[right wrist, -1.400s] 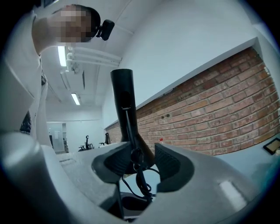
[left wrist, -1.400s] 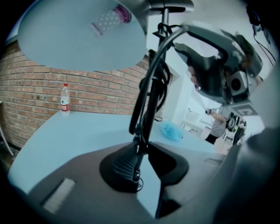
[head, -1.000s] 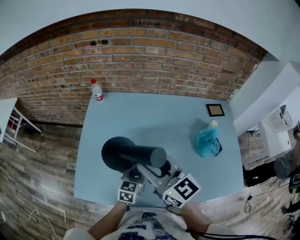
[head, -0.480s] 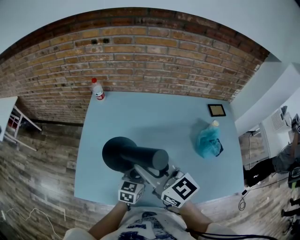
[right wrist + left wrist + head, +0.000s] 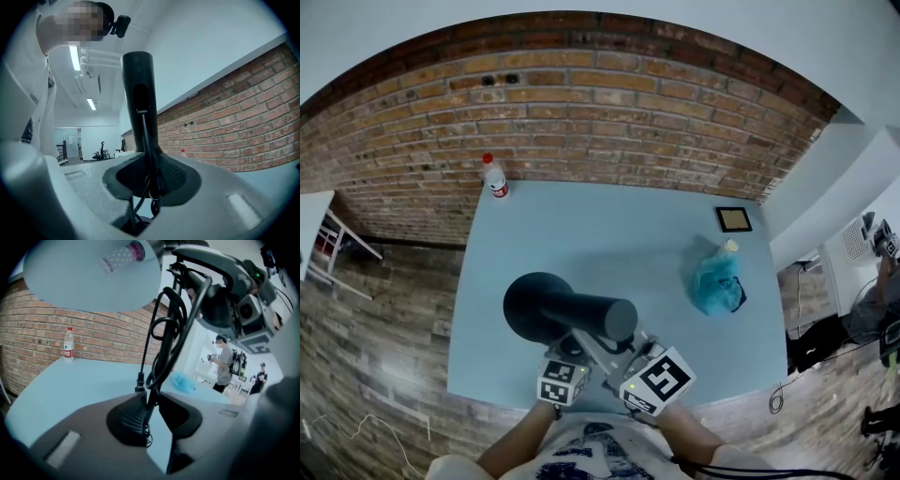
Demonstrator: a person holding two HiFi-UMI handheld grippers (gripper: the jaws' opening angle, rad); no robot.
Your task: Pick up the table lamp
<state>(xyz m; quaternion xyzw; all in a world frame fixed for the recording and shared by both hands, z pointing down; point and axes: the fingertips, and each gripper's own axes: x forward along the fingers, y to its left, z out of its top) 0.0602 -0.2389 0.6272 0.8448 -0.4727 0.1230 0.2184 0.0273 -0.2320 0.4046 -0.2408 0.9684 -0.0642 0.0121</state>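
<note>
The grasp is in hand: the table lamp [image 5: 567, 314] stands by the table's [image 5: 600, 234] near edge, the left gripper [image 5: 149, 416] clamped on its thin stem, the right gripper [image 5: 150, 180] closing its jaws on that stem too; next, likely, a level two-handed lift

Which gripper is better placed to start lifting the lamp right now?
Left. The left gripper grips the table lamp by its stem, while the right gripper has the stem between its jaws, which are closing.
</note>
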